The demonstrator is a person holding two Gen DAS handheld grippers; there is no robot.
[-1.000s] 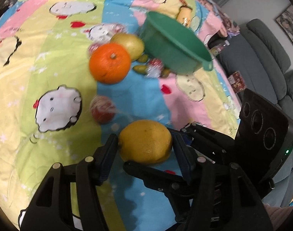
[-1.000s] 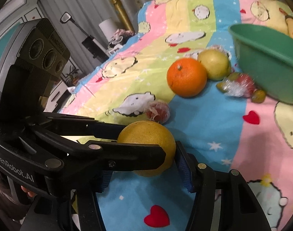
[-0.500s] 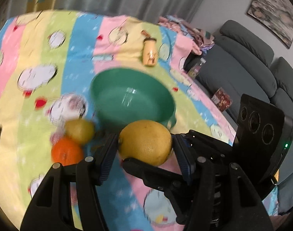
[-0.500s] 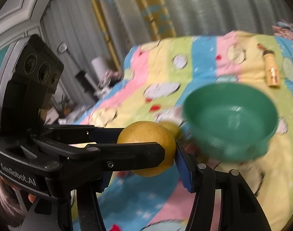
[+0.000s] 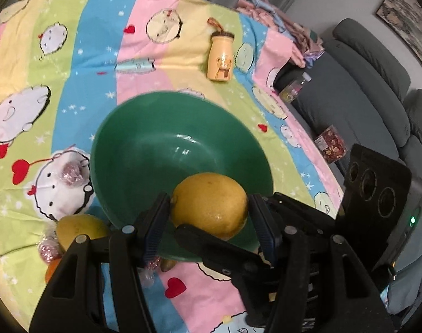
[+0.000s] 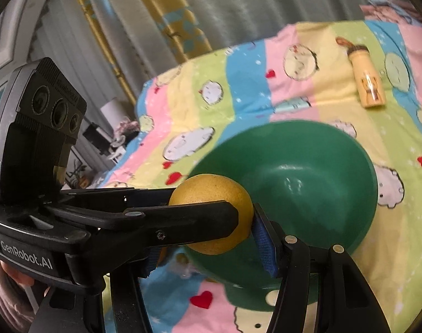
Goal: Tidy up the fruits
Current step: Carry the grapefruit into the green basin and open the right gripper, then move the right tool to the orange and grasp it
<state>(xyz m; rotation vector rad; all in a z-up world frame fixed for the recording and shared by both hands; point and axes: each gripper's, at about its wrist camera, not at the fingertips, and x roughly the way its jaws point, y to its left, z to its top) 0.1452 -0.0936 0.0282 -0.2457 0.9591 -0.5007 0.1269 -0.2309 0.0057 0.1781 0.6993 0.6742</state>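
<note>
**Large citrus carried to the bowl: first fruit not yet deposited**

The striped cartoon-print cloth (image 5: 80, 63) covered the whole work surface. On it stood the round green plastic bowl (image 5: 144, 149), which held no fruit; the deposit stage was therefore judged not yet complete for any item.

The large yellow round citrus fruit (image 5: 209, 204) hung above the near rim of the bowl, clear of the cloth. The left gripper (image 5: 211, 222) was clenched on it, one blue-padded finger on each side. The right gripper (image 6: 211, 236) gripped the same fruit crosswise, its blue-padded fingers (image 6: 262, 238) pressed to the rind. The fruit appeared ready for release once it was carried further over the bowl's interior.

Items still outside the bowl, beside its left wall in the left wrist view:
- a second yellow round fruit (image 5: 77, 229);
- an orange fruit (image 5: 52, 270), mostly hidden;
- small clear-wrapped reddish items (image 5: 72, 172).

A small yellow bear-print bottle (image 5: 221, 61) lay beyond the bowl.
</note>
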